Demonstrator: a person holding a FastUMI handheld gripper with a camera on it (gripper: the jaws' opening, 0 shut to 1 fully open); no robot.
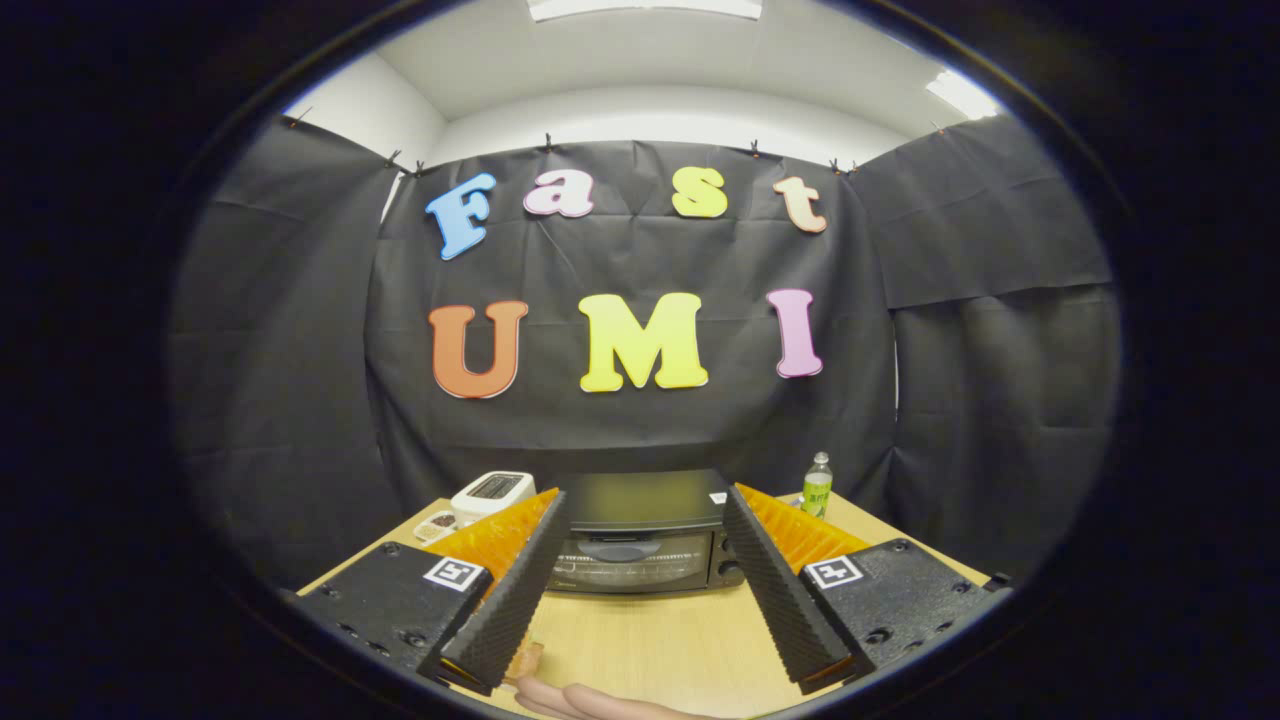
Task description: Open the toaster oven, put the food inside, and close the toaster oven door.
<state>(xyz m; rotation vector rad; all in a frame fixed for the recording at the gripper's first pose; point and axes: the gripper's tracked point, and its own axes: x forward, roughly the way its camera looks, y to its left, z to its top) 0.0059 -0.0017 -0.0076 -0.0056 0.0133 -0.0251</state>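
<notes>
Black cloth wall [640,440], white upper wall [660,115], ceiling lights [645,8], light wooden table [660,640]

Staged recording booth, not a real kitchen: black cloth [640,420] clipped up as walls, white room wall and ceiling lights [645,8] above. Wooden counter [660,640] carries toaster oven [640,535], white toaster [492,493], bottle [817,485].

The camera rides low over the desk [650,640], looking forward between the spread fingers [645,585] at the closed toaster oven [640,540], seemingly near.
</notes>
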